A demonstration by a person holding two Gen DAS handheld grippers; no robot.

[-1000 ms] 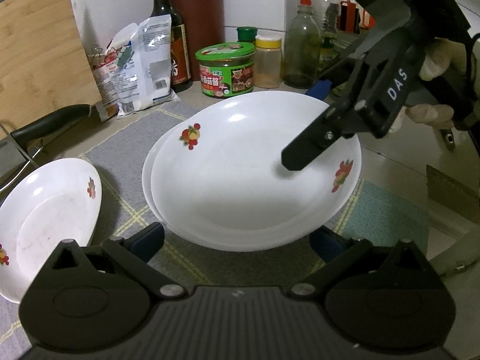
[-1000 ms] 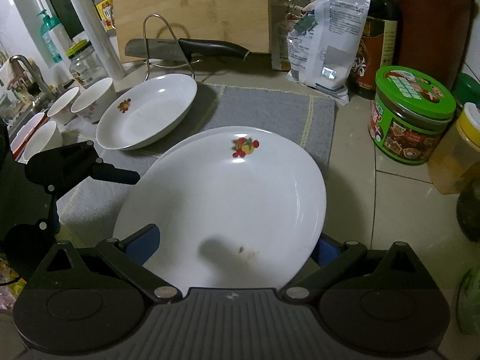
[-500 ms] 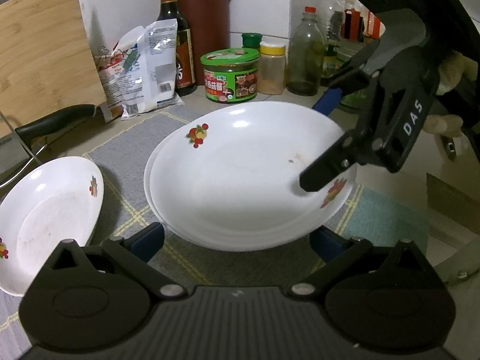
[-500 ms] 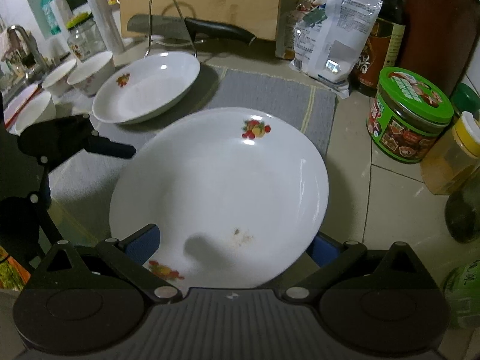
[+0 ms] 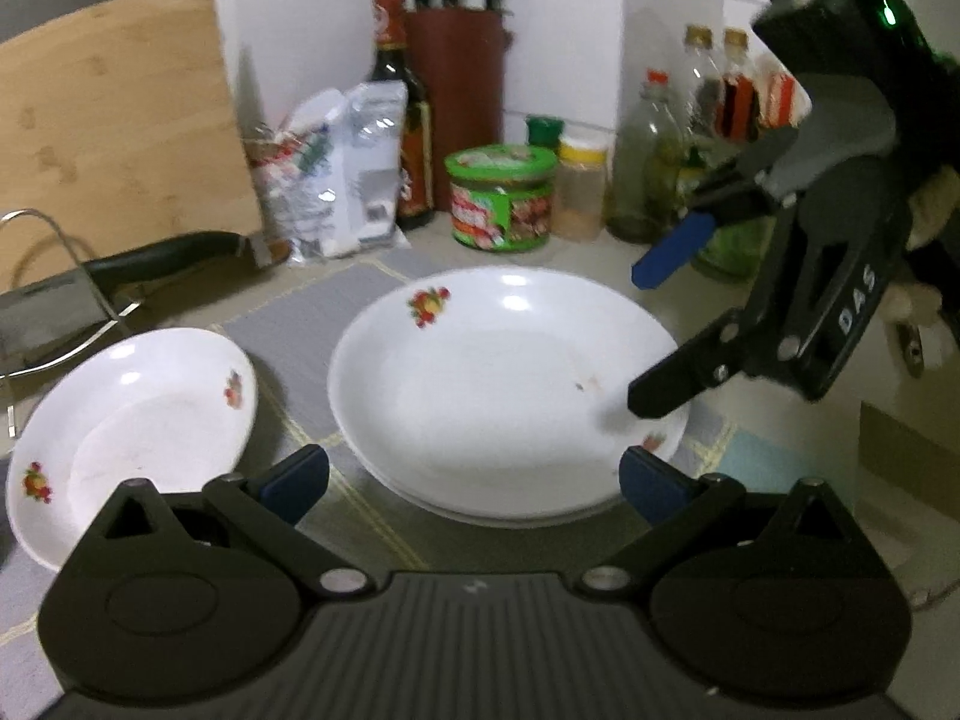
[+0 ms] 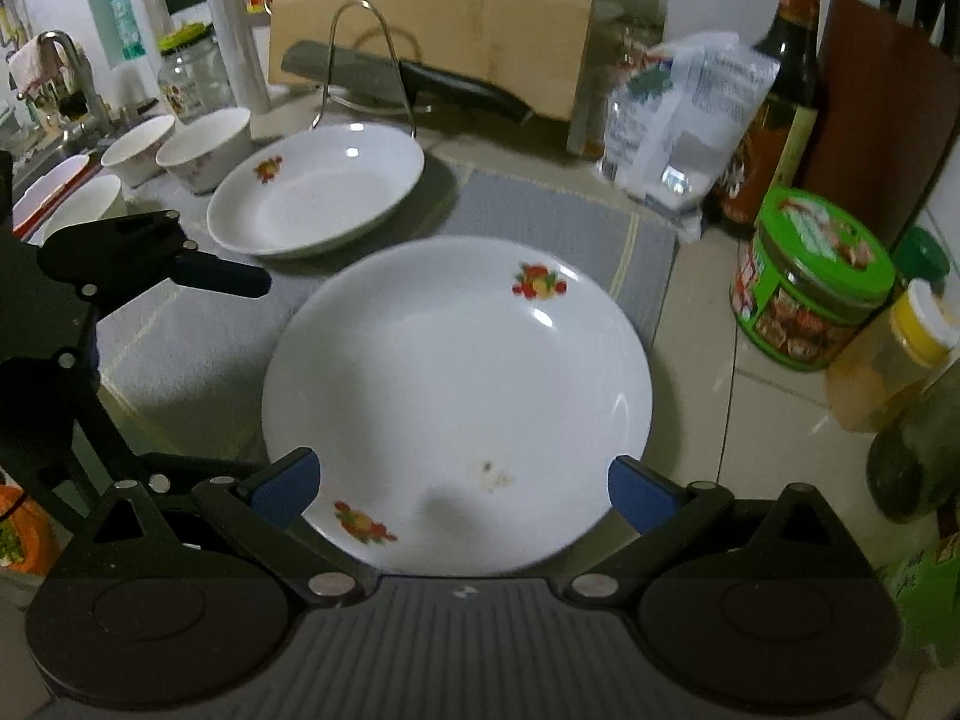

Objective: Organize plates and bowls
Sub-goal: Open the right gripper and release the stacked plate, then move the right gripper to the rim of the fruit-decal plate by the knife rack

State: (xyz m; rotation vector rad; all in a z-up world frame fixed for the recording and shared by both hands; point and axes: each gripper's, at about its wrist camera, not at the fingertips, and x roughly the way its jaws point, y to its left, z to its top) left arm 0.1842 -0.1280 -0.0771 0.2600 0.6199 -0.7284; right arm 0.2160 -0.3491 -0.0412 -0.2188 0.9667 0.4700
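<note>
At the centre of both views a shallow white ceramic plate with red fruit motifs (image 5: pixel 504 384) is seen nested on a second plate of the same kind (image 5: pixel 510 513), of which only the rim shows beneath; the pair lies on a grey woven mat (image 6: pixel 558 228) on the tiled surface (image 6: pixel 720 408). The right tool (image 5: pixel 654 336) is held spread above the right side of the stack, gripping nothing, and the left tool (image 5: pixel 474 480) is likewise spread at the near rim, empty. A third white plate with fruit motifs (image 6: pixel 318 189) lies at the upper left of the right wrist view, near two white bowls (image 6: pixel 180 150). Glazed ceramic of this sort is judged stiff, fairly heavy, slippery and breakable, so a hold across the raised rim would be expected to serve best. Open room is offered by the mat between the plates, while the green-lidded jar (image 6: pixel 810 282) and the dark sauce bottle (image 6: pixel 774 96) crowd the right side.
</note>
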